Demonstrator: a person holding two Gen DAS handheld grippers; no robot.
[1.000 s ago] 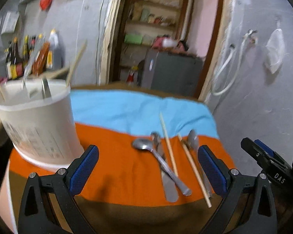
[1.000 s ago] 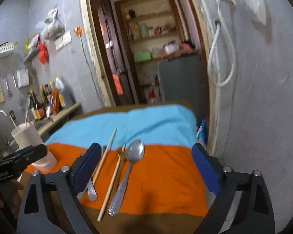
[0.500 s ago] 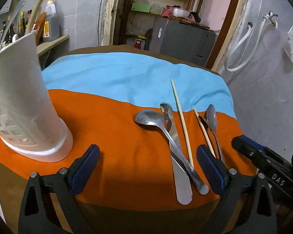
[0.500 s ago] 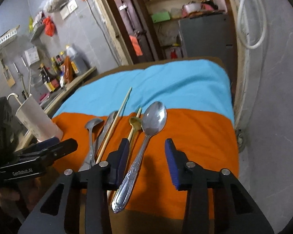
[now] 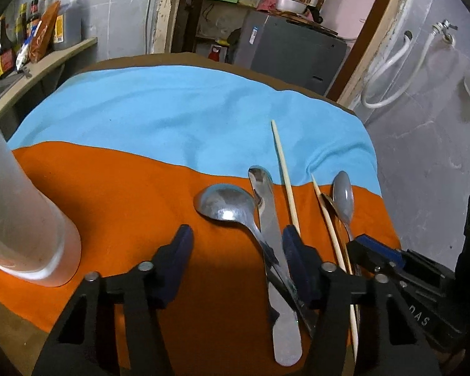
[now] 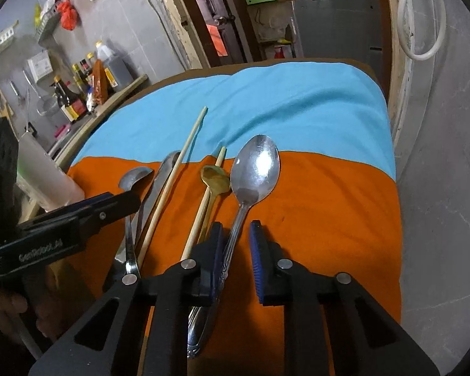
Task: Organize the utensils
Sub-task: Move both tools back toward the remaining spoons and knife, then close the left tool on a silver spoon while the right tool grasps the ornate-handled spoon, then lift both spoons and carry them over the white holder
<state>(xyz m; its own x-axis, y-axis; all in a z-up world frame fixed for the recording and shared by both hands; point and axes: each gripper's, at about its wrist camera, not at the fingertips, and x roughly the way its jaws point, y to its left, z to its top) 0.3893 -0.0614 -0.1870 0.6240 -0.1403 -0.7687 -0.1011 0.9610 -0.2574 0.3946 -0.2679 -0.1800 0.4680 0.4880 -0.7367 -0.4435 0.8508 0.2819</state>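
Note:
Several utensils lie side by side on the orange and blue cloth (image 5: 125,188). My left gripper (image 5: 238,244) hangs low over a round-bowled spoon (image 5: 224,202) and a flat knife (image 5: 266,206). Its jaws are closing, with both handles just inside the right finger and no grip. My right gripper (image 6: 237,244) is closing around the handle of a large spoon (image 6: 255,166). The left pad is at the handle and the right pad is still apart. Two chopsticks (image 6: 172,181) and a small gold spoon (image 6: 214,180) lie between the two grippers.
A tall white utensil holder (image 5: 22,219) stands at the cloth's left end, also visible as a holder (image 6: 44,172) in the right wrist view. Bottles (image 6: 69,100) line a shelf at the far left. A grey wall (image 6: 438,156) runs close along the right edge.
Both grippers have come down and forward onto the utensils. Both pairs of jaws have narrowed, the right far more. The holder has slid to the left edge of the left view.

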